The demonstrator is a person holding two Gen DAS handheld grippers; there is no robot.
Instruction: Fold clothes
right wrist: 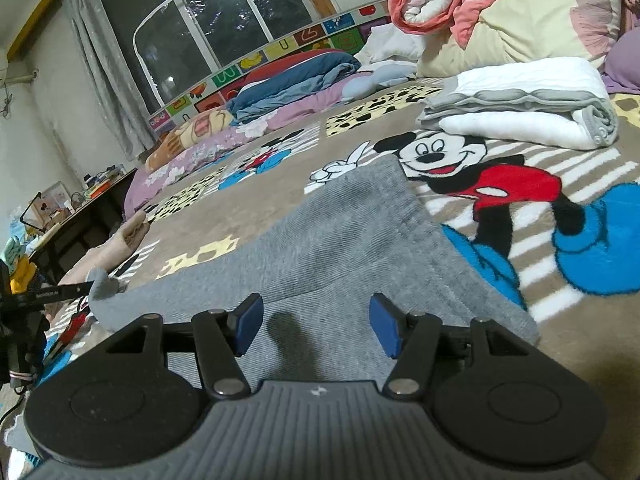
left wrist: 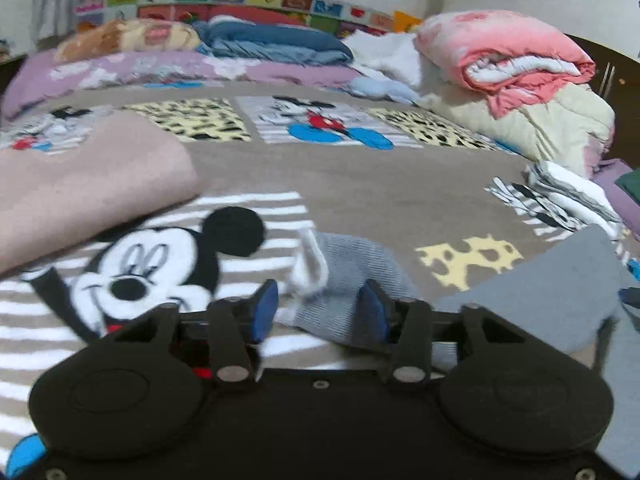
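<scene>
While jaws gape, grey garment lies flat.

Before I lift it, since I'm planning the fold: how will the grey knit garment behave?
Probably floppy: the grey knit garment lies limp and flat on the blanket. Likely light, being thin. Its ribbed knit should grip the open right claw rather than slip.

Little can be read. On the colourful letter border along the wall behind the bed, one tile shows a "W" and another a "Z" or a "2". The black bar at the left edge carries small print, too blurred to read.
</scene>
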